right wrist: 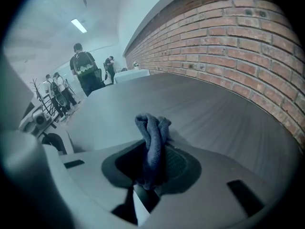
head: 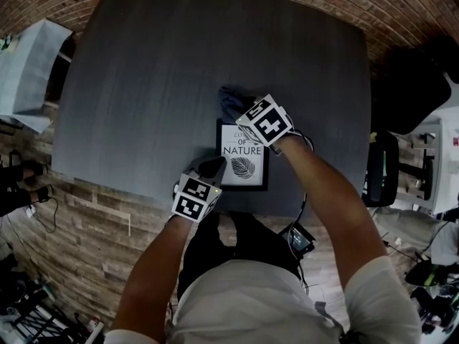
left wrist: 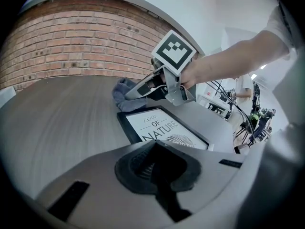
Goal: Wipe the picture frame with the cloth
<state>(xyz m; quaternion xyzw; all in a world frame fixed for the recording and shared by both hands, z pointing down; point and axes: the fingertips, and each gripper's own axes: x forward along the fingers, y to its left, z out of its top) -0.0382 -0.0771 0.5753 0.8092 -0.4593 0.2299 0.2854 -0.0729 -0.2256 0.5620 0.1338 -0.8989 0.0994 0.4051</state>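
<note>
Picture frame [head: 243, 156] lies flat on dark counter [head: 158, 70], close to near edge, print side up w/ "LOVE OF NATURE" and a leaf. Left tool [left wrist: 155, 168] is fully closed w/ nothing btwn its jaws, tip at frame's near-left corner; can't tell if it presses on it. Right tool [right wrist: 152, 168] is partly closed, clamped on a bunched blue-grey cloth [right wrist: 152, 137]. The cloth sits at frame's far-left corner, resting on counter just beyond frame's edge. Brick wall [right wrist: 228, 37] runs behind counter.
</note>
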